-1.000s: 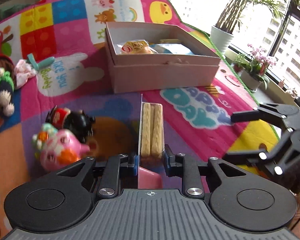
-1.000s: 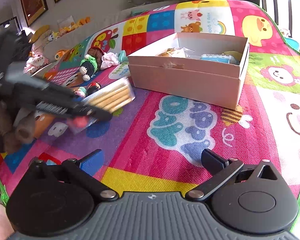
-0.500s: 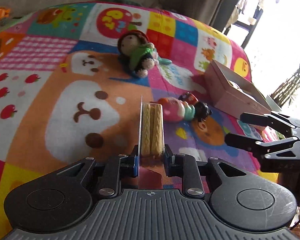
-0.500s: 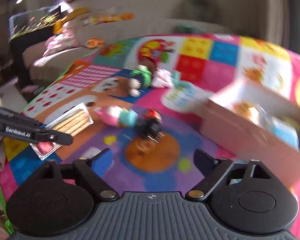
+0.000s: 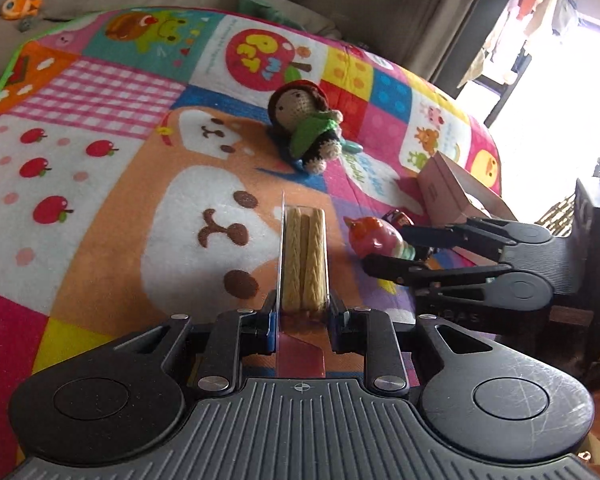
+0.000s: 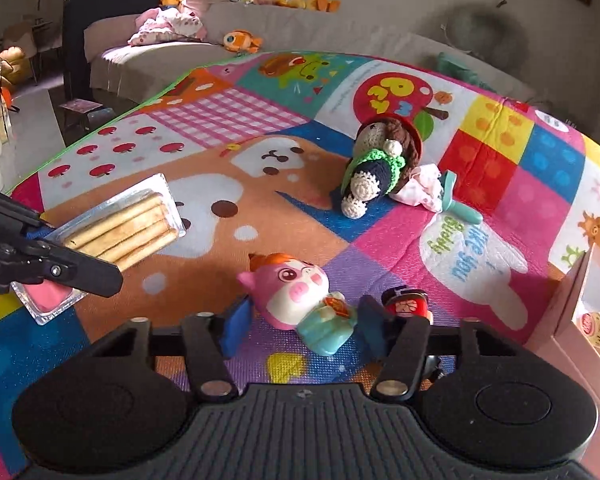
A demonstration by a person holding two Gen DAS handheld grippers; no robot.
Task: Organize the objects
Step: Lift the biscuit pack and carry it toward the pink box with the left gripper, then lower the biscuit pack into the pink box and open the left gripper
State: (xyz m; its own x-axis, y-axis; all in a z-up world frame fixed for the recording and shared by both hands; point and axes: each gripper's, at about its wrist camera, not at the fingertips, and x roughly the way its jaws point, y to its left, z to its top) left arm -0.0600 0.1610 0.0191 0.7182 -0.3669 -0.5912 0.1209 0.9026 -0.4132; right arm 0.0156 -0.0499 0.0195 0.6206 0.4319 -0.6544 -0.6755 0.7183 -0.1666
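Colourful patchwork cartoon play mat [image 6: 260, 128] covers the whole work surface; landmark below is the pink pig figurine.

Pale pink cardboard box [image 6: 576, 312], open top, sits well to the right of the pig at the mat edge, a snack packet showing inside. In the left wrist view it is the pink box [image 5: 448, 192] behind the right hand-held gripper.

Crocheted doll with brown hair, red hat and green scarf [image 6: 380, 164] lies on its side, well behind the pig and slightly right. White-pink cloth scrap with a teal handle [image 6: 440, 192] touches the doll's right side.

Clear plastic tray of tan wafer sticks with a pink end label [image 6: 128, 228] is off the mat, left of the pig, pinched at its pink end by the left hand-held gripper [image 5: 302, 320]. Pads press both sides of the tray, which stands on edge between them.

Pink plastic pig figurine with orange hair and teal outfit [image 6: 300, 300] lies on its back on the mat, between the fingers of the right hand-held gripper [image 6: 304, 324]. Jaws are closing around it; blue pads sit just beside its body, contact not clear.

Small red-and-black figurine [image 6: 406, 304] lies just right of the pig, beside the right finger.
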